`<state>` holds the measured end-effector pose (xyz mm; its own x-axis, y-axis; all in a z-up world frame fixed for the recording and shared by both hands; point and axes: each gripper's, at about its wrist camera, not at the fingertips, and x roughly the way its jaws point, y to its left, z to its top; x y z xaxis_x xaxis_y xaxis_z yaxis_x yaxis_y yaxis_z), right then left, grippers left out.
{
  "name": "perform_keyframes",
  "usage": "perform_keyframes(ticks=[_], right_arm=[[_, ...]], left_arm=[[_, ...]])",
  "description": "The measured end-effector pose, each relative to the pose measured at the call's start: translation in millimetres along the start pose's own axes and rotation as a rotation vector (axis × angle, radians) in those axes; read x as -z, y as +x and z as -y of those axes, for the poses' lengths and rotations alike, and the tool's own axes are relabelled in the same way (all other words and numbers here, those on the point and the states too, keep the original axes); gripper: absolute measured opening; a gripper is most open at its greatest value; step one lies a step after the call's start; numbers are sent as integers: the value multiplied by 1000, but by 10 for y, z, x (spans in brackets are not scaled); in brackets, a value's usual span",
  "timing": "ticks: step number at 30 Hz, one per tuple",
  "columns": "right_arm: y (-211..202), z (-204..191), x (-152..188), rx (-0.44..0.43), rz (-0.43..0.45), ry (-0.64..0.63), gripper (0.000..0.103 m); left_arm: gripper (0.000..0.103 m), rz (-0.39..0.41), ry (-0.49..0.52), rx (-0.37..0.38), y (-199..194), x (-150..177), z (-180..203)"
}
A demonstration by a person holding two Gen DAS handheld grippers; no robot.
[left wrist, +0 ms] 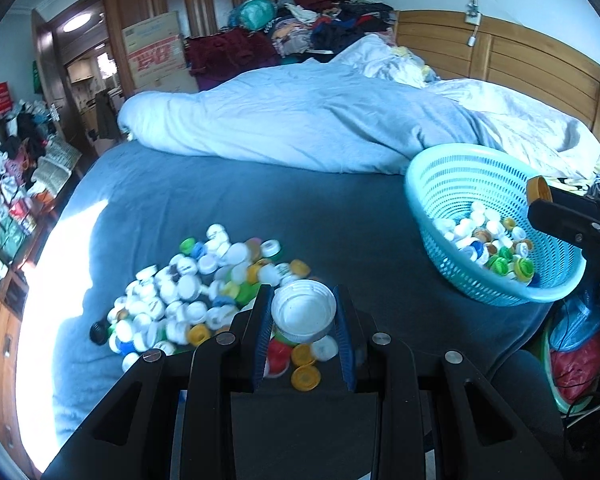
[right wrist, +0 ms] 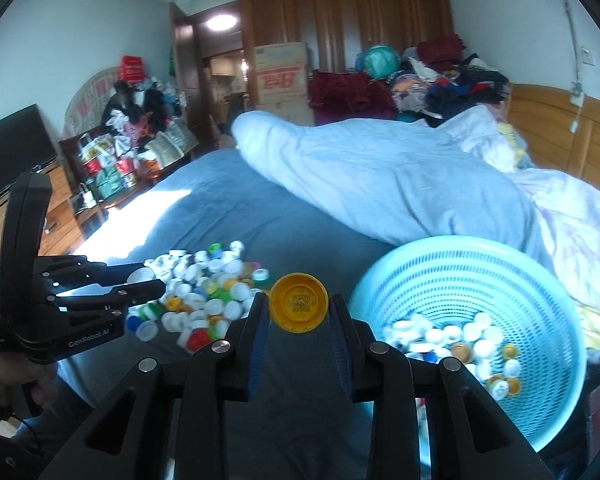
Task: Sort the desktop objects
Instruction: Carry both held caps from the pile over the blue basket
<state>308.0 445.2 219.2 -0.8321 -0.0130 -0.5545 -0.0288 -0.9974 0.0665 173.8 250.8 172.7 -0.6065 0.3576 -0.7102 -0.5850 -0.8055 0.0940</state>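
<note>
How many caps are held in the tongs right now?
2: a white cap in the left tongs, a yellow cap in the right tongs.

Your basket (right wrist: 556, 412) rim cut by the frame's lower edge; cap pile (left wrist: 188, 300) partly behind your jaws.

Two grippers are in view: the left gripper (left wrist: 303, 312) carries one white cap (left wrist: 303, 313), and the right gripper (right wrist: 299, 309) carries one yellow cap (right wrist: 299, 308). One light blue perforated basket (right wrist: 500, 264) is present, holding a layer of caps (right wrist: 452, 340) too crowded for an exact count, roughly two to three dozen. One loose pile of caps (left wrist: 188, 292) lies on the bed, several dozen pieces, mostly white with some yellow, green, blue and red; exact number cannot be told. One bed sheet (left wrist: 260, 208), one rolled duvet (left wrist: 300, 120), one cardboard box (left wrist: 156, 50).
</note>
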Motion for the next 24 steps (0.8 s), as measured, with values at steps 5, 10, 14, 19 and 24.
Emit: perform_keyframes(ticks=[5,10,14,19,24], right_arm=[[-24,265,2,45,-8,34,33],[-44,534,48,83,-16,66,33],[-77,765,81,120,-25,92,33],[-87,1027,99,159,-41,117,33],[-39,1253,109,180,-67,139,33]], left_arm=[[25,6,48,41,62,-193,293],[25,-3,100,93,184,-402,628],[25,-7,129,136,299,-572,888],[25,-14,174,184,448,-774,1234],[25,-43,208,238,625,-894,1540]])
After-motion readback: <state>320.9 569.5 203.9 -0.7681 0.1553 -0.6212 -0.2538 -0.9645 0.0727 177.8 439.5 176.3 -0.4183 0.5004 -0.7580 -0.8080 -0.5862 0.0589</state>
